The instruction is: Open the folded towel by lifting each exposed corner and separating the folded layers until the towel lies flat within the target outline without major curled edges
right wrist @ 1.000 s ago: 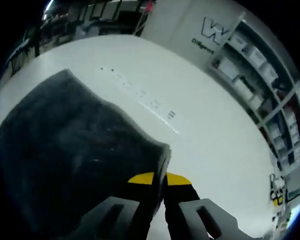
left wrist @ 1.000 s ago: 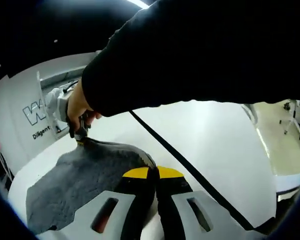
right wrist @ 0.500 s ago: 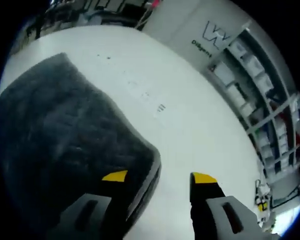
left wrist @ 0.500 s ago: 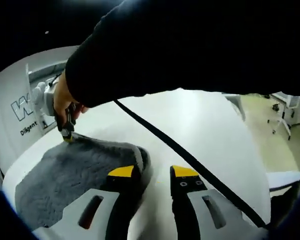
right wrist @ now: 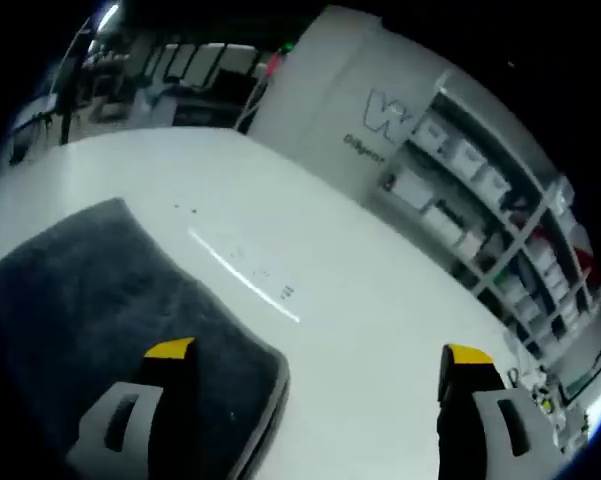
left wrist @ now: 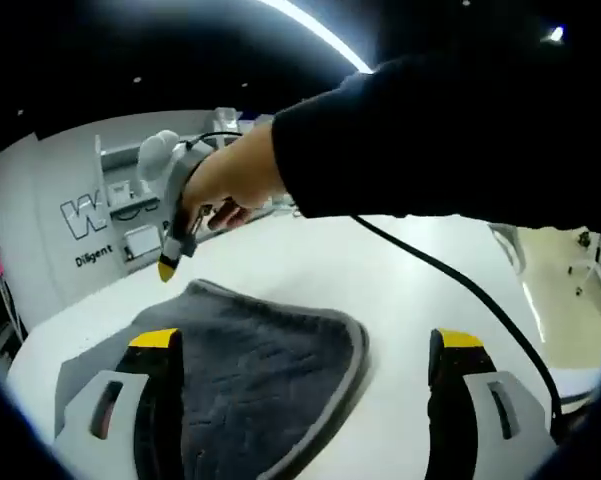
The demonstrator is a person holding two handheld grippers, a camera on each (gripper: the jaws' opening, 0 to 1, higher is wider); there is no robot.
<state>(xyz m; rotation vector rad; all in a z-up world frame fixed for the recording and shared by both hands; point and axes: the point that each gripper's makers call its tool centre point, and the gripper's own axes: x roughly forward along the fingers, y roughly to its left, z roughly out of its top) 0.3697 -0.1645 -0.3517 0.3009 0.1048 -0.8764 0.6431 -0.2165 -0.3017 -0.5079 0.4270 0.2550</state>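
Your left gripper (left wrist: 300,345) and right gripper (right wrist: 315,365) both have jaws spread wide, holding nothing. The towel (left wrist: 240,375) lies on the table (left wrist: 420,290), under each gripper's left jaw. Left gripper's nearer the rounded near-right corner.

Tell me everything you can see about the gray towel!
The towel is dark gray and fuzzy, like soft terry cloth, with a smoother stitched border along its edge. It lies on the white table, spread out with a rounded corner, which looks slightly raised. The left tongs are wide open above it, and so are the right tongs, one jaw of each over the cloth; neither grips it. Whether it is still folded cannot be told.
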